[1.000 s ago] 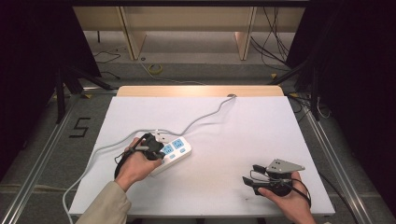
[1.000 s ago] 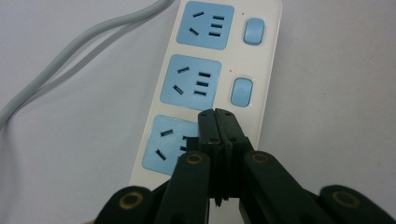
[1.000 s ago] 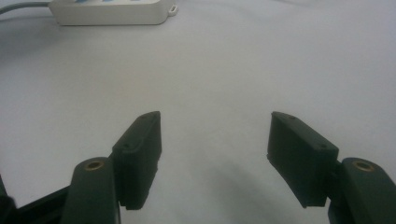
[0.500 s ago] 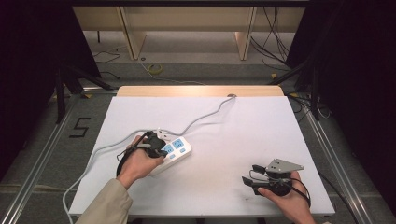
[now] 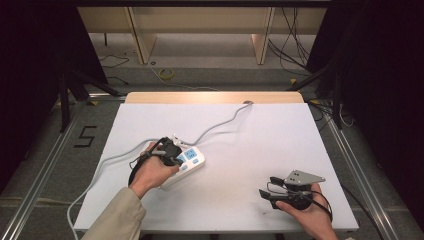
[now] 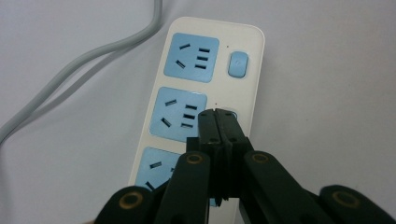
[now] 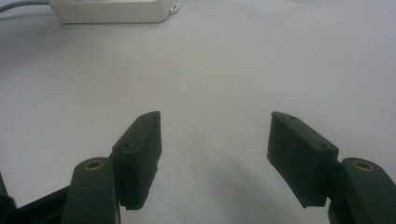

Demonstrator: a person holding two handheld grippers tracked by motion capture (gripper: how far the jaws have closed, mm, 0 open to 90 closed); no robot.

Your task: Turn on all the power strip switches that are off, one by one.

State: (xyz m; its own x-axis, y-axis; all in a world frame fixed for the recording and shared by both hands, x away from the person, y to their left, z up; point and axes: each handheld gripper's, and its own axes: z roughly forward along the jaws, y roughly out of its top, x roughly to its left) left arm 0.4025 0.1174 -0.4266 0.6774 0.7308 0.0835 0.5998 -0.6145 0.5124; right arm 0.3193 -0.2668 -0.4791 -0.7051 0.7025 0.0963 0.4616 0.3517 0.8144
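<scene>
On the left half of the white tabletop (image 5: 250, 150) lies a white power strip (image 6: 205, 88) with pale blue sockets, its grey cable (image 5: 220, 127) running off toward the far edge. Pressed together with nothing between them, the jaws of the left hand-held gripper (image 6: 217, 122) point down at the strip's middle switch (image 6: 232, 113), tips at or just over it; contact cannot be told. Beside the far socket sits another blue switch (image 6: 237, 65). Well apart, near the front right corner, the right hand-held gripper (image 7: 215, 140) rests low over bare tabletop, jaws spread wide and empty.
</scene>
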